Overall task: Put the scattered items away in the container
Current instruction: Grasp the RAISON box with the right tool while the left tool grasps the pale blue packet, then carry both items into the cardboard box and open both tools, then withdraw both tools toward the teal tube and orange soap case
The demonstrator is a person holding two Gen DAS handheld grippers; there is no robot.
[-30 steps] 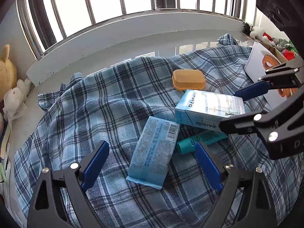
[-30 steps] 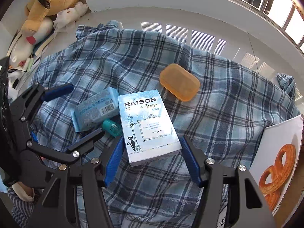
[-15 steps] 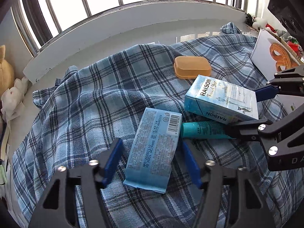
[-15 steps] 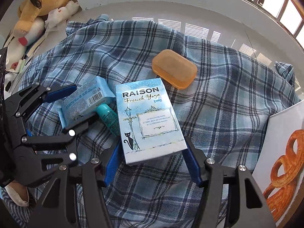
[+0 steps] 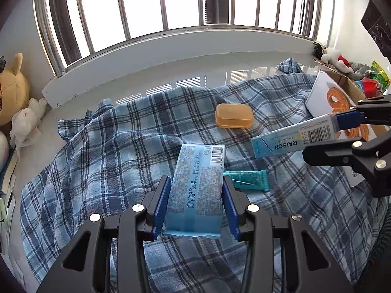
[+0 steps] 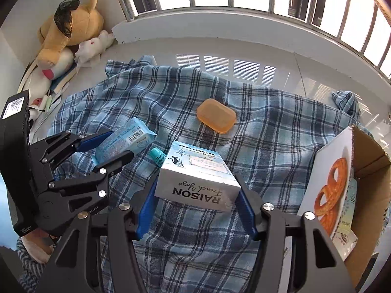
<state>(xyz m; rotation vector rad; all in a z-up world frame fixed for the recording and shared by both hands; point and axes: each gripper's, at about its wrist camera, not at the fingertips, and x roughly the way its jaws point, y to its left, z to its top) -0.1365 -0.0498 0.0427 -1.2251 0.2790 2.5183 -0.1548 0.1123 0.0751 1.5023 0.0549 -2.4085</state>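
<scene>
My left gripper [image 5: 195, 193] is shut on a light blue packet [image 5: 198, 188] and holds it lifted over the plaid cloth [image 5: 117, 151]; it also shows in the right wrist view [image 6: 124, 141]. My right gripper [image 6: 195, 197] is shut on the white and blue RAISON box [image 6: 195, 175], raised off the cloth; the box also shows in the left wrist view [image 5: 290, 138]. A teal tube [image 5: 249, 179] and an orange soap case [image 5: 233, 116] lie on the cloth. The cardboard box container [image 6: 369, 171] stands at the right.
A white carton with a pretzel picture [image 6: 330, 178] leans in the cardboard box. Plush toys [image 6: 70, 34] and papers sit at the left on the white sill. A barred window [image 5: 183, 2] runs along the back.
Both grippers closed on their items and lifted them: the left on the blue packet, the right on the RAISON box, which tilted up. The teal tube is now uncovered.
</scene>
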